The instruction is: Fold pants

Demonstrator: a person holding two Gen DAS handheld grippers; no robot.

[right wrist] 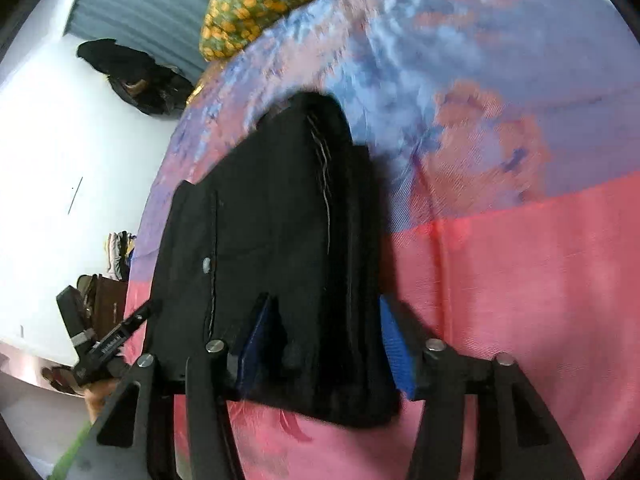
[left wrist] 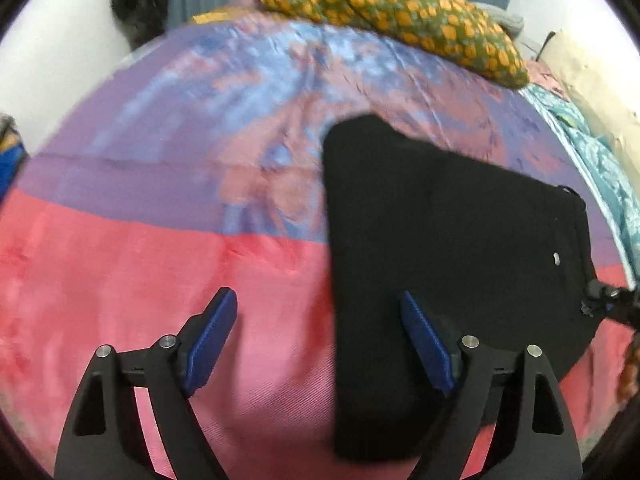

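The black pants [left wrist: 440,232] lie folded into a flat rectangle on the pink and purple bed sheet [left wrist: 160,200]. My left gripper [left wrist: 320,340] is open and empty above the sheet, its right finger over the pants' left edge. In the right wrist view the folded pants [right wrist: 272,220] show stacked layers and a small button. My right gripper [right wrist: 324,340] is open with its blue pads [right wrist: 394,348] either side of the near end of the pants; I cannot tell if they touch the cloth. The right gripper's tip also shows in the left wrist view [left wrist: 608,300].
A green pillow with orange spots [left wrist: 392,12] lies at the head of the bed. A teal patterned cloth [left wrist: 600,168] runs along the bed's right side. A white wall [right wrist: 60,160] and dark hanging clothes [right wrist: 132,76] are beyond the bed.
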